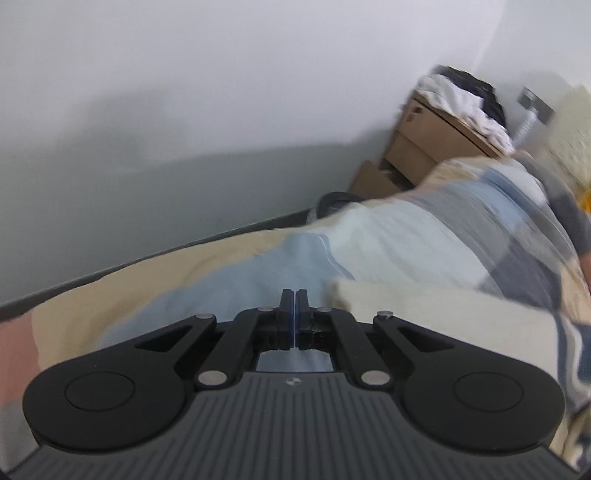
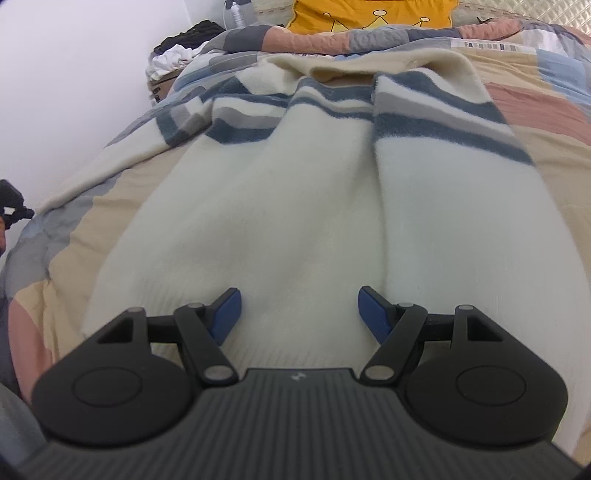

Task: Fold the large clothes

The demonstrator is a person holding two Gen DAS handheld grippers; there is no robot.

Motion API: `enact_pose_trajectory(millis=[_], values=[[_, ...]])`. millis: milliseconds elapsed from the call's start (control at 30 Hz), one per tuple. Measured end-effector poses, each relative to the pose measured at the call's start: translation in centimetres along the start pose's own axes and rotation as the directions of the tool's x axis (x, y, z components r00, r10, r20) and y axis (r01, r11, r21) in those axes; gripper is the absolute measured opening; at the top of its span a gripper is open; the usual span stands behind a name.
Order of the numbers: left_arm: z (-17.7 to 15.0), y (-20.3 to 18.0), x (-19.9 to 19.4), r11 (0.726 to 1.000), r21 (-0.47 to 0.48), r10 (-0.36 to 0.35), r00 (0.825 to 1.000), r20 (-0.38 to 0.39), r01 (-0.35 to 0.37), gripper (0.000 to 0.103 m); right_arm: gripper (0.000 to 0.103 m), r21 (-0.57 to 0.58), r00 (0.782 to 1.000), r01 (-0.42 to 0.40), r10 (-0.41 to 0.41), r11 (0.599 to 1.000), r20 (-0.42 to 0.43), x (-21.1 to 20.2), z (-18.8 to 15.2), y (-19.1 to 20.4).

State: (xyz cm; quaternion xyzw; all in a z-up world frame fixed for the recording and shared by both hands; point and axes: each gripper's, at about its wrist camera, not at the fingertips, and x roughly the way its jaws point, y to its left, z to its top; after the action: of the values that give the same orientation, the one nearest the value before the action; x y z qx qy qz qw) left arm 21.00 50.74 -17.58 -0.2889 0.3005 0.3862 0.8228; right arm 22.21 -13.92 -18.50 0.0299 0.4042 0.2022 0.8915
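Left wrist view: the left hand-held gripper is seen fully closed, its two jaws pressed flat together with nothing visibly caught between them. It is held over a patchwork bedcover of beige, pale blue and grey blocks. The frame is motion-blurred. A cream edge of the sweater is seen at about 3 o'clock from the fingertips, near but apart from them. At 1 o'clock, against the white wall, a stack of cardboard boxes is noted, topped with white and black clothing.

Right wrist view: the right hand-held gripper is held open, blue pads well apart, nothing clamped. It hovers above the ribbed hem of the sweater, which is spread on the bed, hem toward the camera and neck toward 12 o'clock. The sweater is cream with navy, grey and white stripes across the chest and sleeves. The right sleeve is folded inward over the body; the left sleeve lies out toward 10 o'clock.

Writing: a white strip label on the bedcover at 1 o'clock is read partly as "FA…ON"; the remainder is illegible. A yellow cushion at 12 o'clock is printed with dark line-drawn crown shapes. A small pale logo on each gripper body cannot be read.
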Motion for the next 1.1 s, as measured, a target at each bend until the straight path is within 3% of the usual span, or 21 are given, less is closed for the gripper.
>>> enact_pose_trajectory(millis=[300,533,633,767,900,1033,1100], values=[[-2.0,-5.7,-8.2,0.974,0.193,-0.119,0.993,-0.012,0.119,0.001,0.072,0.045,1.000,-0.019,0.018,0.999,0.024,-1.1,0.3,-0.8],[-5.1,-14.4,-16.7,0.916,0.304,-0.270,0.963,-0.019,0.263,0.001,0.072,0.070,0.993,-0.018,0.010,0.997,0.116,-4.3,0.5,-1.9],[-7.5,-18.2,-19.7,0.873,0.367,-0.336,0.942,-0.025,0.321,0.001,0.072,0.117,0.987,-0.022,0.003,0.993,0.161,-5.9,0.8,-3.4],[-12.6,-23.1,-23.7,0.791,0.467,-0.415,0.908,-0.065,0.395,0.001,0.072,0.181,0.981,-0.001,-0.034,0.984,0.191,-7.4,0.9,-5.4],[-18.9,-27.5,-26.4,0.688,0.547,-0.474,0.866,-0.159,0.477,0.001,0.072,0.220,0.974,0.043,-0.090,0.975,0.209,-8.3,0.9,-6.8],[-24.6,-30.3,-27.3,0.612,0.559,-0.510,0.820,-0.262,0.559,0.001,0.072,0.264,0.971,0.058,-0.116,0.963,0.209,-8.7,0.5,-8.1],[-27.6,-31.4,-27.3,0.576,0.583,-0.512,0.809,-0.289,0.573,0.001,0.072,0.290,0.971,0.060,-0.123,0.955,0.203,-8.8,0.3,-8.8]])
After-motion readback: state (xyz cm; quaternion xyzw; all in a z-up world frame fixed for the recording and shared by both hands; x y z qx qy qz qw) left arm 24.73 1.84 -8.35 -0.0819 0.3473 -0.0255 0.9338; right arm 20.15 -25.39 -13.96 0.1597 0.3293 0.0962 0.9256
